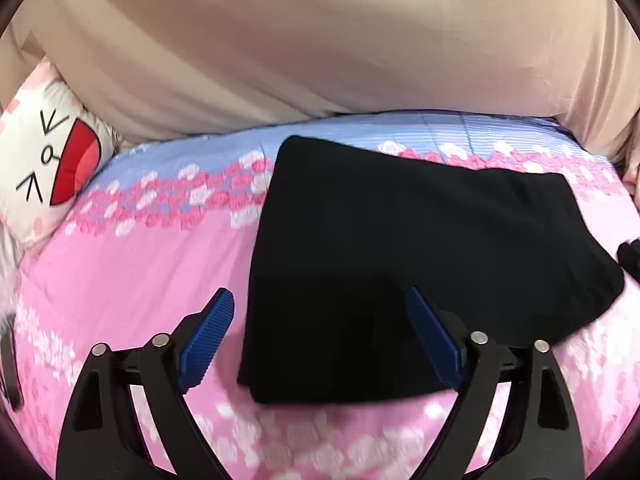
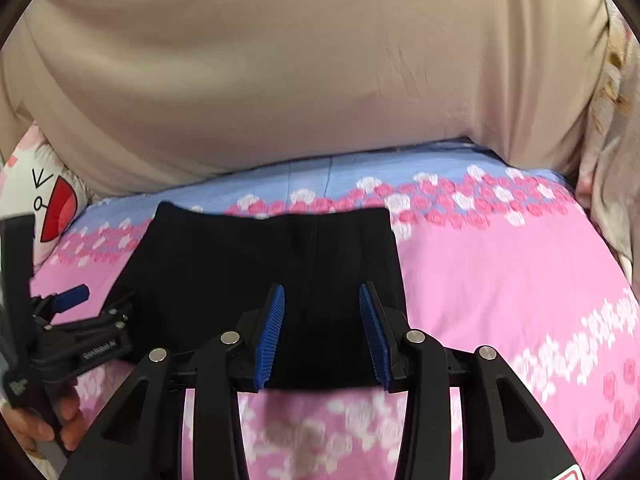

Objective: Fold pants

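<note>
The left gripper [image 1: 320, 304] stands spread wide with nothing between its blue pads [image 1: 208, 336], hanging just over the near left corner of the pants [image 1: 400, 260]; the right gripper [image 2: 322, 300] is about half open, its ribbed pads [image 2: 272, 336] either side of the near edge of the same cloth and not pressing on it, so neither tool has hold of anything. The pants lie as a compact black rectangle on the pink flowered bedspread [image 2: 500, 280], near its blue striped band, apparently already folded down to several layers, though the black swallows the creases and the layer count is hard to read. The cloth looks soft, light and limp, likely to sag and slide apart if lifted by one layer only. A good hold would be the two near corners, pinching the whole stack. Beyond, a beige cushion [image 1: 320, 40] backs the bed, a cartoon pillow [image 1: 52, 152] at the left.
</note>
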The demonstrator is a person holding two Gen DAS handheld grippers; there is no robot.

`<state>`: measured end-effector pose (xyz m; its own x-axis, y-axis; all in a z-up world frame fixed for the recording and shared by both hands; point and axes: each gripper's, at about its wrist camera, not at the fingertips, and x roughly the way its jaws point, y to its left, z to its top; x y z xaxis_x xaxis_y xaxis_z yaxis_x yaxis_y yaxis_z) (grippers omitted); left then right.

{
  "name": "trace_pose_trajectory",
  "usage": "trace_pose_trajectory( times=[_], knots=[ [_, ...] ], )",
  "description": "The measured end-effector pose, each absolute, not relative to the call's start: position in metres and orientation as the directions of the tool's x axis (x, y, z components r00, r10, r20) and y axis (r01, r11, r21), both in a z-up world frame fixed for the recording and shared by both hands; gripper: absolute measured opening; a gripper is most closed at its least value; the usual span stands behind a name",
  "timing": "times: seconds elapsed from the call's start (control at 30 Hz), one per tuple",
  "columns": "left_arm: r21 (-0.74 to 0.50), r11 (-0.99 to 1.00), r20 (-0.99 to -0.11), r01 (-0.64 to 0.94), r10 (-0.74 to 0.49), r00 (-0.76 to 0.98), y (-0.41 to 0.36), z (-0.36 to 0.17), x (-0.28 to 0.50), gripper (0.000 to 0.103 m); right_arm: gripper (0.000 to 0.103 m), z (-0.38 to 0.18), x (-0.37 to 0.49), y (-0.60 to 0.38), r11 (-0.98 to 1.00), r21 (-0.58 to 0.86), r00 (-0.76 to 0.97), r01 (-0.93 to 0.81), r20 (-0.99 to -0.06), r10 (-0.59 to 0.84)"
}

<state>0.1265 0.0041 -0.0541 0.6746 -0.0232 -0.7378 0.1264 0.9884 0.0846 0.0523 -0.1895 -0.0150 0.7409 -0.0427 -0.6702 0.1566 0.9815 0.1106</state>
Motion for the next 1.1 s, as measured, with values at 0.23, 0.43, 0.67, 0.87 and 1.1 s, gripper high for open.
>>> trace_pose_trajectory(
  times=[0.23, 0.43, 0.67, 0.87, 1.1],
  knots=[
    [0.119, 0.986, -0.706, 0.116, 0.002, 0.708, 0.005, -0.043, 0.083, 0.098, 0.052, -0.018, 0.019, -0.181, 0.980, 0.092, 0.743, 0.177, -0.666, -0.071],
    [0.125, 0.988, -0.678, 0.090, 0.019, 0.735, 0.010, -0.037, 0.062, 0.098, 0.054, -0.020, 0.006, -0.179, 0.975, 0.119, 0.746, 0.188, -0.663, -0.063],
    [0.111, 0.988, -0.690, 0.109, -0.003, 0.724, 0.014, -0.041, 0.057, 0.098, 0.060, -0.022, 0.005, -0.173, 0.978, 0.112, 0.740, 0.174, -0.671, -0.055],
    [0.106, 0.989, -0.691, 0.106, -0.003, 0.722, 0.016, -0.041, 0.058, 0.098, 0.060, -0.020, 0.004, -0.170, 0.980, 0.106, 0.744, 0.169, -0.666, -0.057],
    [0.109, 0.988, -0.694, 0.109, -0.003, 0.720, 0.015, -0.043, 0.058, 0.098, 0.060, -0.021, 0.005, -0.170, 0.980, 0.105, 0.738, 0.171, -0.673, -0.056]
  ],
)
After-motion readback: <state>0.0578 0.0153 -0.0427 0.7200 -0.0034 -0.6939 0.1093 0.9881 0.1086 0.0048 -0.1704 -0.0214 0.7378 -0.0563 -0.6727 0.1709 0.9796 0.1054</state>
